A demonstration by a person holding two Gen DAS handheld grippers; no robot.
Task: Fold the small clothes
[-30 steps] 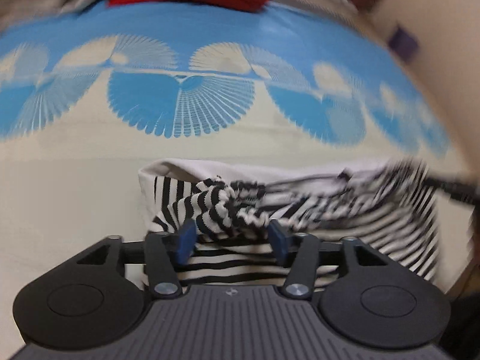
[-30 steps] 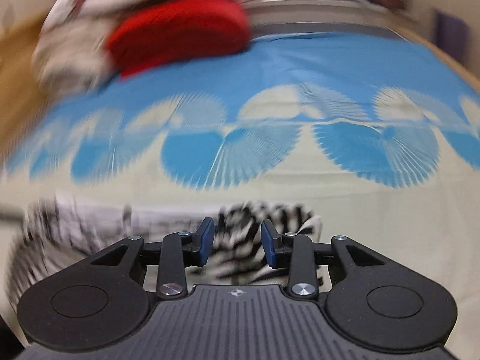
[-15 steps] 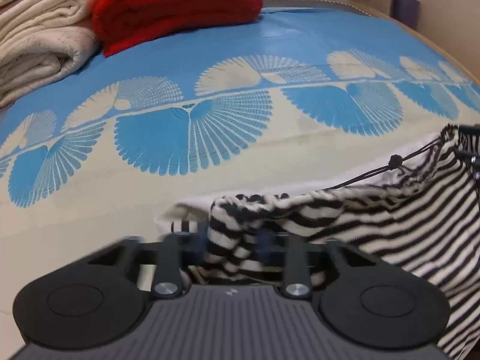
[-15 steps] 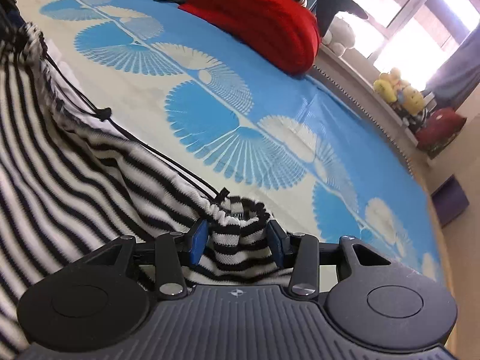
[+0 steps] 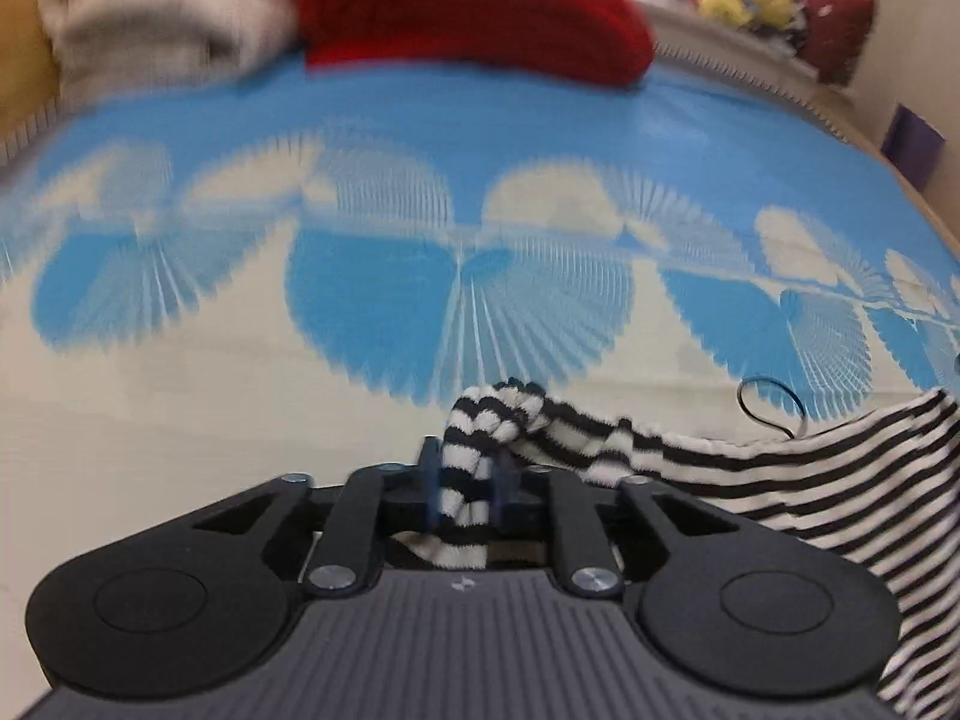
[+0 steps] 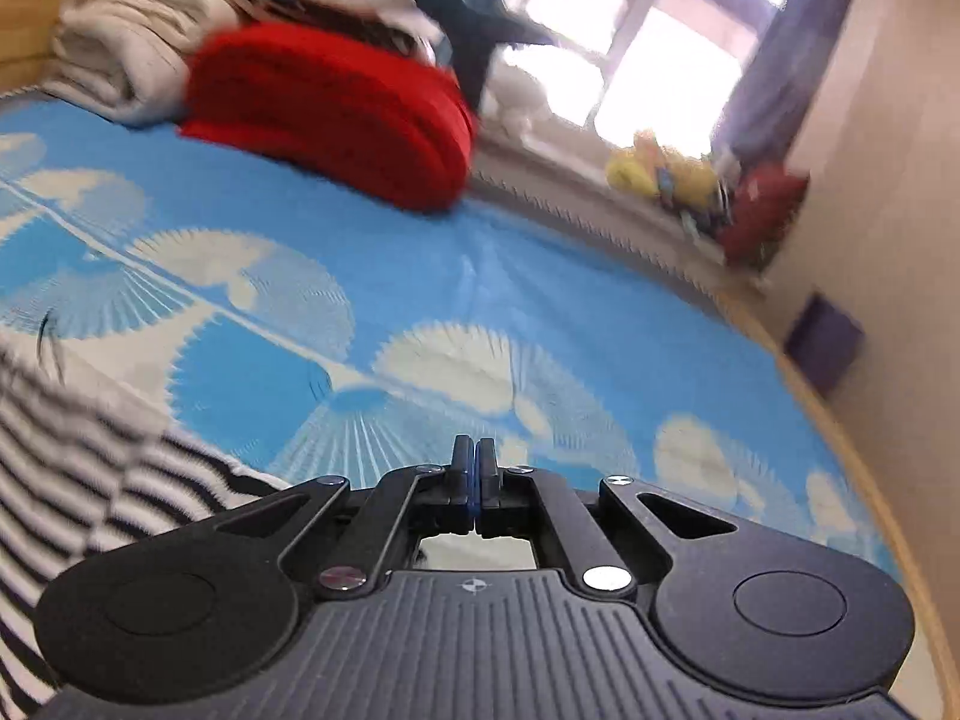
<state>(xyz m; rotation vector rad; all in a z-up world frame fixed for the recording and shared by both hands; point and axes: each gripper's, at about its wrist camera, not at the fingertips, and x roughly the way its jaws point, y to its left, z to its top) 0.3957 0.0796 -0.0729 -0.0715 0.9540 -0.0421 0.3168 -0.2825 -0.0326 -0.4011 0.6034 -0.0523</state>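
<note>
Your right gripper had a bunched edge of the black-and-white striped knit garment between its fingers half a second ago; now that cloth is out of them and lies off to its left on the bed. Your left gripper pinched the striped cloth then and pinches it now.

Your right gripper's fingers are pressed together with nothing between them. Past them you see the blue and cream bed sheet with fan shapes.

Your left gripper's fingers are easing apart a little, yet a scrunched fold of the striped garment sits between them and the blue pads touch it on both sides. The cloth sticks up above the fingertips in a small bump. From there the garment runs to the right across the cream part of the sheet and down to the bottom right corner of the left view. A thin black cord loop lies on the sheet just beside the garment's top edge.

Far back on the bed rests a thick red folded blanket. A pale grey folded blanket sits just beside it on the left. Some yellow soft toys sit on the window ledge. Both views are blurry.
</note>
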